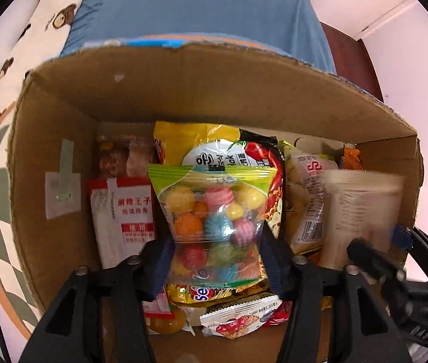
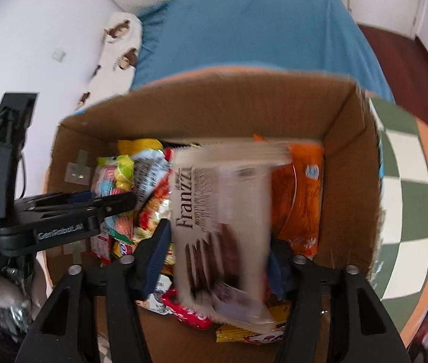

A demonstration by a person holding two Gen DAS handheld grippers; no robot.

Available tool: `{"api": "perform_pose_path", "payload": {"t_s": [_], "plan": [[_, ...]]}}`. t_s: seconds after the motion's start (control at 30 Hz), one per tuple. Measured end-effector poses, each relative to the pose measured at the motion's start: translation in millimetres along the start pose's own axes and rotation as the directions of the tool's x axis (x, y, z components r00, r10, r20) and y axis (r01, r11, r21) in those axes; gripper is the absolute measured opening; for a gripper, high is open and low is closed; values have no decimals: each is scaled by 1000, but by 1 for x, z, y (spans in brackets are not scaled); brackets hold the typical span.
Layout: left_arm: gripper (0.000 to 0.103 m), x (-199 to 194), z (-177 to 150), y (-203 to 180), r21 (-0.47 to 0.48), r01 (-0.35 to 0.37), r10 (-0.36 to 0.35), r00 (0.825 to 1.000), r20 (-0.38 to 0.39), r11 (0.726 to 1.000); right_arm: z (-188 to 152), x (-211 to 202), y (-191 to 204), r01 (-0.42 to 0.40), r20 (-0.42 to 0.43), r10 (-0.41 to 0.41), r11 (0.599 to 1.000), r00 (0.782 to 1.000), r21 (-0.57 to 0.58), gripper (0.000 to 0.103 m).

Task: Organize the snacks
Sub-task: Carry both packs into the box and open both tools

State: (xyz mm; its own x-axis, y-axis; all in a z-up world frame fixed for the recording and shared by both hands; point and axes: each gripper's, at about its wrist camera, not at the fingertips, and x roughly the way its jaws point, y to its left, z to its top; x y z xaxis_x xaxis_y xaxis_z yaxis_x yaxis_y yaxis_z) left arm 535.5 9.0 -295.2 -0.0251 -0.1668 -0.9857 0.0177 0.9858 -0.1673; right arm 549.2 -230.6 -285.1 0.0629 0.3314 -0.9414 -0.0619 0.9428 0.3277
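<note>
My left gripper (image 1: 217,260) is shut on a clear green-topped bag of coloured candy balls (image 1: 214,211), held upright inside the open cardboard box (image 1: 183,90). My right gripper (image 2: 220,260) is shut on a white Franzzi biscuit pack (image 2: 223,220), motion-blurred, held over the box's right half (image 2: 350,151). That pack also shows blurred in the left wrist view (image 1: 362,211), with the right gripper (image 1: 395,260) beside it. The left gripper (image 2: 117,202) with the candy bag (image 2: 114,175) appears at the left in the right wrist view.
The box holds many snack packs: a white-and-red pack (image 1: 126,214), a yellow chip bag (image 1: 189,142), an orange bag (image 2: 298,193), small packets on the floor (image 1: 238,320). A blue bedspread (image 1: 201,3), bear-print pillow (image 1: 53,6) and checkered rug (image 2: 404,181) surround it.
</note>
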Motion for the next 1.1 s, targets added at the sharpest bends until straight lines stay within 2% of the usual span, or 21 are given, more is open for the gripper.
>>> {"api": "perform_pose_path", "payload": {"t_s": [0.03,0.1,0.33,0.43,0.73,0.93,1.1], "plan": [[59,0,0,-1,3,6,-6,1000,2,1000,2,2,0,17,2,-17,1000,1000,-2,95],[76,-2,-1,-2,7,-10,10,1000,13,1000,2,3,-2,32,9,-32,999,999,0,96],[99,-13,-4,-18,41,-40,37,998,53,998,1,-10,3,112,54,-110,993,992,-26,97],[99,-18,-9,-23,56,-58,53,996,75,997,-8,-16,4,178,68,-176,984,982,-26,99],[99,-46,-25,-28,41,-55,47,985,167,998,-24,-50,-2,206,136,-205,979,969,8,99],[99,-75,-44,-30,32,-57,47,969,242,998,-41,-77,5,210,196,-209,978,958,14,99],[99,-103,-73,-34,24,-63,52,947,318,998,-65,-106,14,211,262,-207,977,943,14,99]]}}
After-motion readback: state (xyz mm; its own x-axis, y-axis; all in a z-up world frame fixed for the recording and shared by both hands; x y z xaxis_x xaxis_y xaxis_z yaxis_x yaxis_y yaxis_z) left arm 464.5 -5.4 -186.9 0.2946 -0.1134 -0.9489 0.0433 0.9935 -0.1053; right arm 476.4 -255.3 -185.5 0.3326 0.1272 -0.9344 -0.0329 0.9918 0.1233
